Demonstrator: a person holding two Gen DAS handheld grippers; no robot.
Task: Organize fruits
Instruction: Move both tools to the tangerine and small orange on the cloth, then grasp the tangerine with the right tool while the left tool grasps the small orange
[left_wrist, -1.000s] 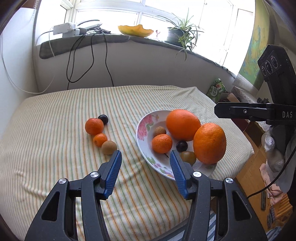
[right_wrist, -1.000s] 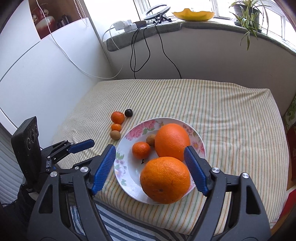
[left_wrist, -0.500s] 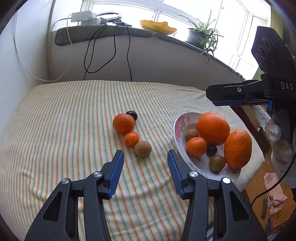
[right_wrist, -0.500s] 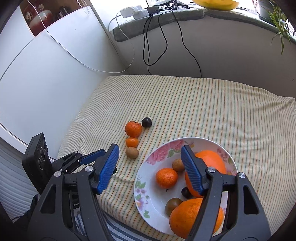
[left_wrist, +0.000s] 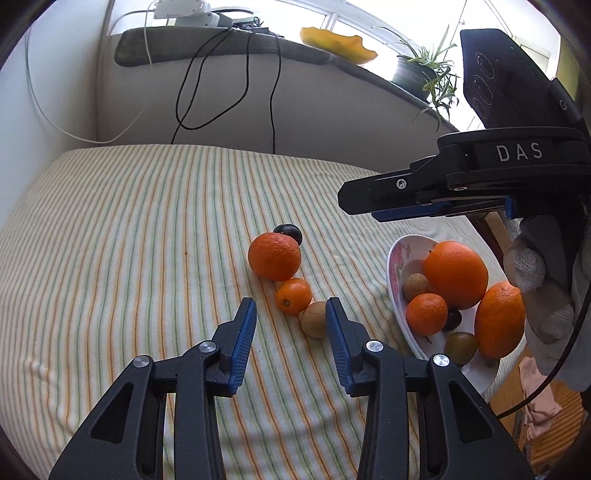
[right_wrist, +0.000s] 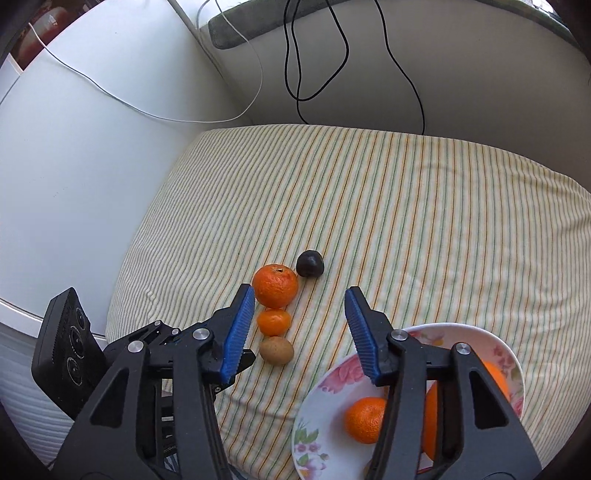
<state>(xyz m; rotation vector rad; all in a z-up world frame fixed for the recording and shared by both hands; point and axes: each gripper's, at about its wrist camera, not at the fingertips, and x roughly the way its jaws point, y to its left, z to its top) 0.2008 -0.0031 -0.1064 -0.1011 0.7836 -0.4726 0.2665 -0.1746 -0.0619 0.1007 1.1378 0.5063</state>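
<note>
On the striped cloth lies a row of loose fruit: a dark plum (left_wrist: 289, 232) (right_wrist: 310, 263), a mandarin (left_wrist: 274, 256) (right_wrist: 275, 284), a small mandarin (left_wrist: 294, 295) (right_wrist: 273, 321) and a brown kiwi (left_wrist: 313, 319) (right_wrist: 276, 350). A floral plate (left_wrist: 396, 258) (right_wrist: 325, 417) at the right holds two big oranges (left_wrist: 455, 274), a mandarin (left_wrist: 426, 314) (right_wrist: 365, 419) and small fruits. My left gripper (left_wrist: 291, 314) is open and empty, just short of the small mandarin and kiwi. My right gripper (right_wrist: 300, 301) is open and empty, above the cloth right of the row.
The cloth-covered table (left_wrist: 129, 240) ends at a white wall on the left and a low wall with hanging black cables (left_wrist: 273, 92) behind. A windowsill holds a yellow dish (left_wrist: 338, 38) and a potted plant (left_wrist: 421, 70). The right gripper's body (left_wrist: 480, 177) hangs over the plate.
Both grippers have swung left, from the plate towards the row of loose fruit. The left gripper has come closer to the kiwi and small mandarin. No fruit has moved.
</note>
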